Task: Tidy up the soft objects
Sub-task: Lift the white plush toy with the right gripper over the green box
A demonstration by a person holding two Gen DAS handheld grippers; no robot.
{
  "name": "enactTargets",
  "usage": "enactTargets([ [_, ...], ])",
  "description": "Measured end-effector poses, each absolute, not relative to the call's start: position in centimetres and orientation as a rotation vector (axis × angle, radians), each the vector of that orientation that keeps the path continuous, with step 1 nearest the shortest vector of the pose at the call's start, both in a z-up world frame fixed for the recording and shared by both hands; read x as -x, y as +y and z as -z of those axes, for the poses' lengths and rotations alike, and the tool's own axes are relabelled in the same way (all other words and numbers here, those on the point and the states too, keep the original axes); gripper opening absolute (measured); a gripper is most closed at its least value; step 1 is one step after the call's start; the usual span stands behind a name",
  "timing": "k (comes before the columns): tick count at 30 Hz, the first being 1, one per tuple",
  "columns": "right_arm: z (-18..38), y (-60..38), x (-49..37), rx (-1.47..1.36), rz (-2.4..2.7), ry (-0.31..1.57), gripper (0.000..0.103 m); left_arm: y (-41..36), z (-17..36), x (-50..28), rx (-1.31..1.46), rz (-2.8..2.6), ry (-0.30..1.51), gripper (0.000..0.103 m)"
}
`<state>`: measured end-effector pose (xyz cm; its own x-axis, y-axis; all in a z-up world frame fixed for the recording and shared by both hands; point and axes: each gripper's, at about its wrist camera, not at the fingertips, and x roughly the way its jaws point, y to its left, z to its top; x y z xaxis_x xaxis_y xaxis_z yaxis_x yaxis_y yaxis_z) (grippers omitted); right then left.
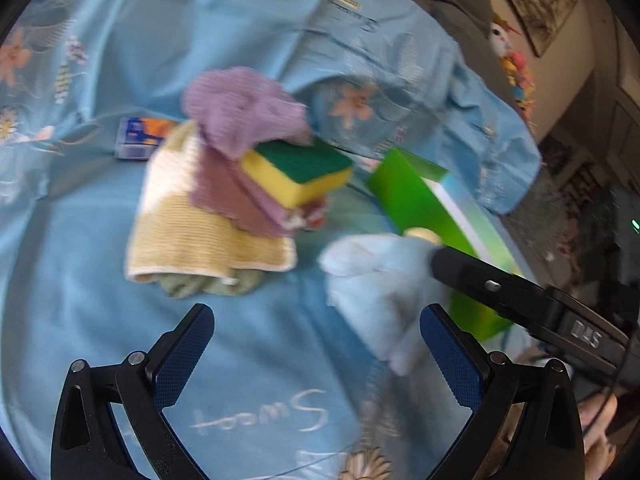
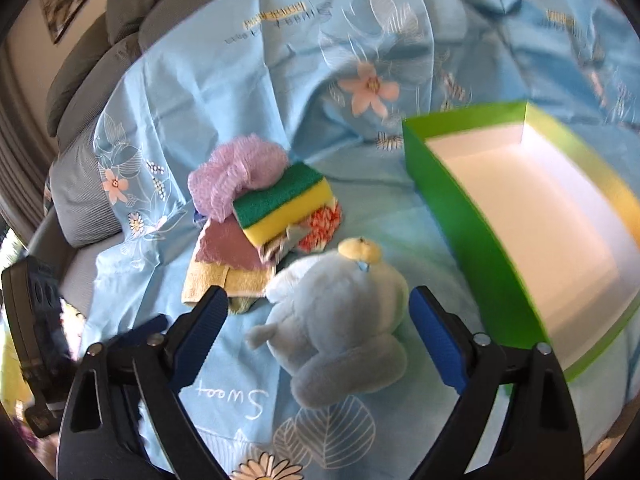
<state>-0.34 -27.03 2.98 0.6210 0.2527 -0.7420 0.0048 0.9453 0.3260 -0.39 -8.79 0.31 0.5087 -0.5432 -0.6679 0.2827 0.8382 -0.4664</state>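
On a pale blue floral sheet [image 2: 248, 80], L gripper [image 1: 316, 356] stands wide open, empty. At 10 o'clock: yellow-green scrub sponge [image 2: 282, 208] atop lilac cloths [image 2: 236, 178] and a tan towel [image 2: 216, 280]. R gripper [image 2: 314, 334], jaws spread, straddles a light blue plush toy [image 2: 340, 328] w/o gripping. Green cardboard box [image 2: 452, 200], white inside, at 2 o'clock.

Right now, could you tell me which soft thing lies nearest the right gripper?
The blue plush toy, between the right gripper's open fingers; the sponge and cloths sit farther off.
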Motion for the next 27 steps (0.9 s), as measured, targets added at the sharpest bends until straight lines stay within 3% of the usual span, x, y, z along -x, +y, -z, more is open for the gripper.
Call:
enactTargets([
  [4,-1.9,-27.5,-1.2,-0.352,-0.160,0.952,0.087,-10.9,-0.2,0.1,0.336,0.625,0.911,0.102],
  [6,-1.5,-27.6,-1.6,-0.363,-0.179,0.967,0.087,-11.8,0.5,-0.4,0.330,0.634,0.943,0.091],
  [13,0.4,-27.4,-3.0,-0.336,-0.159,1.041,0.083,-12.9,3.1,-1.8,0.415,0.661,1.015,0.081],
  [15,1.0,-27.7,-3.4,-0.353,-0.171,1.052,0.081,-13.4,3.0,-2.0,0.414,0.680,0.998,0.072],
  [19,1.0,-28.3,-3.3,-0.379,-0.177,1.004,0.075,-14.1,2.5,-2.2,0.383,0.675,0.973,0.072],
  [27,-2.6,-29.9,-1.9,-0.436,-0.178,0.867,0.074,-15.5,-1.8,-1.3,0.272,0.698,0.840,0.072],
])
